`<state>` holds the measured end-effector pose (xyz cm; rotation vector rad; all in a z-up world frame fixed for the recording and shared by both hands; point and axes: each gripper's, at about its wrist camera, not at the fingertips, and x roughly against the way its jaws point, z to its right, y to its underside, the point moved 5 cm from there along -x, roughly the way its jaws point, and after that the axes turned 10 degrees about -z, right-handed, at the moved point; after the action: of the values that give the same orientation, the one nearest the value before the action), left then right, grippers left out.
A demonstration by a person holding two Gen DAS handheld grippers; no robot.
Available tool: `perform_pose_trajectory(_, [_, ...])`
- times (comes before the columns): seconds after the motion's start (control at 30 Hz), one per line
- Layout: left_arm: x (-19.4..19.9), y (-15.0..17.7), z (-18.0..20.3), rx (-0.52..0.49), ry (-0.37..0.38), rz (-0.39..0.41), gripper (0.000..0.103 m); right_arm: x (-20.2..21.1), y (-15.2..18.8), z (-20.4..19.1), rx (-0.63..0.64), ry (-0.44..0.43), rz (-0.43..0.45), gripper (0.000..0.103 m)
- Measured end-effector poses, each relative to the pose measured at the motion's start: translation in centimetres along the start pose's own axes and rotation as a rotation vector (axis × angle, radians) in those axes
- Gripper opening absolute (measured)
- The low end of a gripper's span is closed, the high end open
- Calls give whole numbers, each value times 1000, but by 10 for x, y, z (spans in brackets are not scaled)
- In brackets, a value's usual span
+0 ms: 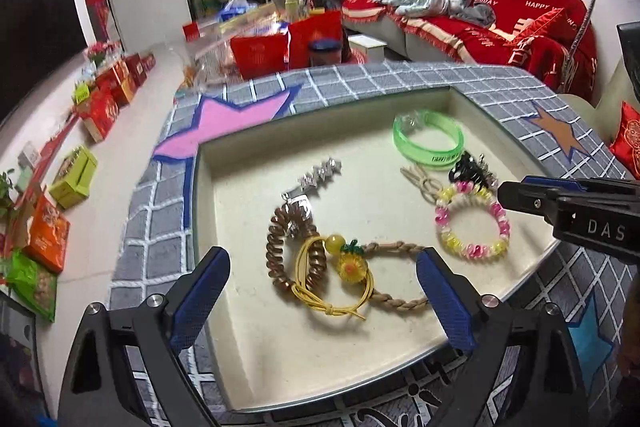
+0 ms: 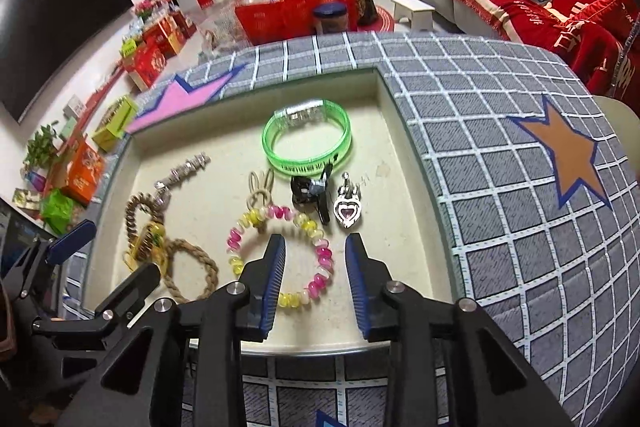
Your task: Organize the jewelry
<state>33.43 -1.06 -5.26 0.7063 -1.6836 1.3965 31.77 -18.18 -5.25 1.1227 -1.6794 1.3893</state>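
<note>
A cream tray [image 1: 280, 347] holds the jewelry. My left gripper [image 1: 322, 267] stands wide open just above a yellow cord tie with a sunflower charm [image 1: 352, 267], a brown coil tie [image 1: 276, 243] and a braided rope tie [image 1: 400, 247]; its pads touch none of them. My right gripper [image 2: 316, 247] is partly open over the right side of a pink-and-yellow spiral bracelet [image 2: 236, 235] without pressing on it. Farther back lie a green bangle [image 2: 308, 163], a black claw clip [image 2: 308, 187], a silver heart pendant [image 2: 346, 211], a beige knotted tie [image 2: 260, 187] and a silver clip [image 2: 188, 165].
The tray sits sunk in a grey checked cloth [image 2: 480, 147] with pink, orange and blue stars. Beyond the table are red gift bags [image 1: 256, 55], boxes along the floor [image 1: 72, 175], a dark screen on the left and a red-covered sofa [image 1: 500, 11].
</note>
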Motion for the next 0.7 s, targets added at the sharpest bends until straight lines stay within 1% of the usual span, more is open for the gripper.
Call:
perform_pose_trajectory(0.07, [5, -1, -1, 9, 0, 5, 103, 5, 1, 0, -3, -7, 21, 36])
perform_pose_trajectory(0.13, [12, 1, -3, 30, -14, 26, 103, 13, 5, 1, -4, -16, 48, 43])
perform_pose_trajectory(0.17, [15, 2, -5, 43, -19, 34, 103, 16, 7, 1, -1, -20, 61, 54])
perform_pose_trajectory(0.2, [18, 4, -7, 60, -22, 44, 103, 21, 12, 1, 5, -25, 85, 62])
perform_pose_trajectory(0.27, [27, 10, -11, 106, -35, 71, 103, 27, 17, 0, 22, -26, 119, 68])
perform_pose_trajectory(0.37, [37, 20, -14, 158, -53, 105, 103, 34, 26, 1, 47, -10, 164, 81])
perform_pose_trajectory(0.47, [45, 29, -13, 177, -79, 130, 103, 37, 34, 3, 46, -15, 194, 81])
perform_pose_trajectory(0.5, [47, 32, -13, 184, -87, 137, 103, 37, 36, 4, 45, -15, 202, 82])
perform_pose_trajectory(0.53, [48, 34, -13, 189, -90, 141, 103, 37, 38, 4, 45, -14, 205, 84])
perform_pose_trajectory(0.57, [50, 38, -13, 198, -95, 148, 103, 37, 41, 5, 47, -12, 209, 90])
perform_pose_trajectory(0.63, [52, 42, -12, 211, -101, 157, 103, 38, 46, 5, 54, -6, 228, 94])
perform_pose_trajectory(0.67, [54, 45, -13, 220, -109, 163, 103, 39, 49, 5, 61, -3, 240, 103])
perform_pose_trajectory(0.7, [54, 46, -13, 225, -114, 166, 103, 41, 51, 4, 69, -5, 261, 103])
